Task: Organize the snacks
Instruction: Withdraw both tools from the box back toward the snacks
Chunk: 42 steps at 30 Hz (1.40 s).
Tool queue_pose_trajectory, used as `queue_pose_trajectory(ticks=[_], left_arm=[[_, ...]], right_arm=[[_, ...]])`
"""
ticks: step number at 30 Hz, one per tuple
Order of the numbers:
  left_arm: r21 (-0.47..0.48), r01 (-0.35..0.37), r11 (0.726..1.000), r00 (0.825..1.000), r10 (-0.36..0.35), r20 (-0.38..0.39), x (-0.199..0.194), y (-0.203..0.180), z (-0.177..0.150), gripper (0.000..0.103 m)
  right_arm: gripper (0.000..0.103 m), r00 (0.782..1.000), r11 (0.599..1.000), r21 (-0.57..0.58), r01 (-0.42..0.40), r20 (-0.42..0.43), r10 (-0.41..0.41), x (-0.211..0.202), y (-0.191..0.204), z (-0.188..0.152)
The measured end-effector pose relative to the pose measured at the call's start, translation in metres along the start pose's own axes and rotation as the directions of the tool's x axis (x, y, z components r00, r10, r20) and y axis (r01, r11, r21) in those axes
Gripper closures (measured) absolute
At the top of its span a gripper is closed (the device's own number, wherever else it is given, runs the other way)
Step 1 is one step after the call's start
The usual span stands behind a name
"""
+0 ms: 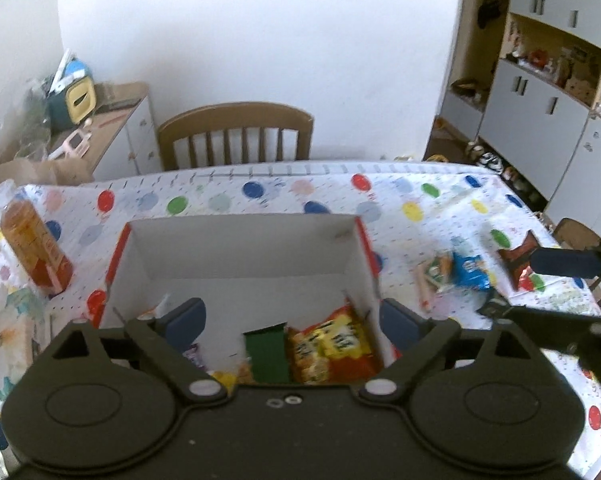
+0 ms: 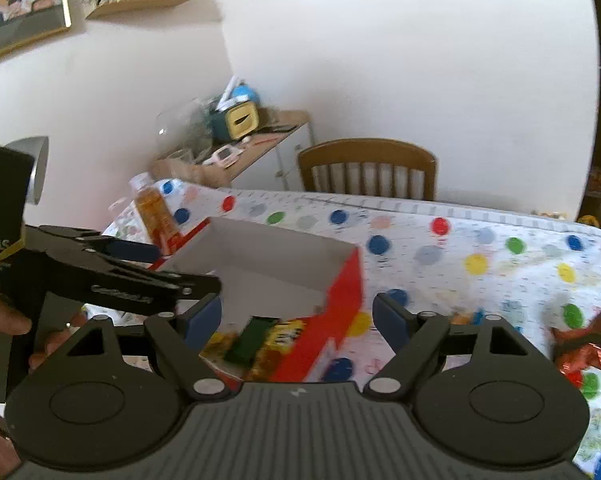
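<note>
Hovering over the red-and-white cardboard box (image 1: 240,256), left gripper (image 1: 292,316) is spread wide, nothing between the pads. Right gripper (image 2: 296,316) likewise released and empty, above the box's near right corner. Box on the polka-dot tablecloth (image 1: 420,208) holds a green packet (image 1: 270,356) and orange-yellow snack bags (image 1: 332,344). Blue packet (image 1: 468,270) and red wrapper (image 1: 518,266) lie loose right of the box. Orange-drink bottle (image 1: 32,240) stands left.

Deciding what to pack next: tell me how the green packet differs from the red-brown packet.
The green packet is plain dark green; the red-brown packet is shiny, with flared crimped ends. The green packet already sits inside the box; the red-brown packet lies out on the tablecloth. Both are small sealed snacks.
</note>
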<state>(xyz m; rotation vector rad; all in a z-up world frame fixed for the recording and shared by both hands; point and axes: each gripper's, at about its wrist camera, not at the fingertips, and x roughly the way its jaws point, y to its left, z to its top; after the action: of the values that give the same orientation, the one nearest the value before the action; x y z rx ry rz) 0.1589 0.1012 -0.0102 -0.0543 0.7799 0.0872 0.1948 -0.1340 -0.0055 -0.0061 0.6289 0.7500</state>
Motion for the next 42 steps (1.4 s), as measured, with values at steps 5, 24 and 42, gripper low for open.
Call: queue_pose_trajectory(ticks=[5,24,42], left_arm=[[0.04,0.024,0.999,0.999,-0.026,0.047,-0.009,-0.023,-0.003,0.001],[0.101,0.161,0.982,0.986,-0.164,0.019,0.021,-0.117,-0.027,0.001],[0.162,0.199,0.967,0.976,-0.182,-0.117,0.081,-0.178,-0.077,0.001]], right_arm=[[0.019,0.997,0.997,0.019,0.074,0.013,-0.075,-0.024,-0.025,-0.015],[0.019,0.964,0.963,0.083,0.255,-0.097,-0.247,-0.048,-0.103,-0.092],[0.019,0.937,0.954,0.088,0.286,-0.232,-0.26,0.018,-0.17,-0.097]])
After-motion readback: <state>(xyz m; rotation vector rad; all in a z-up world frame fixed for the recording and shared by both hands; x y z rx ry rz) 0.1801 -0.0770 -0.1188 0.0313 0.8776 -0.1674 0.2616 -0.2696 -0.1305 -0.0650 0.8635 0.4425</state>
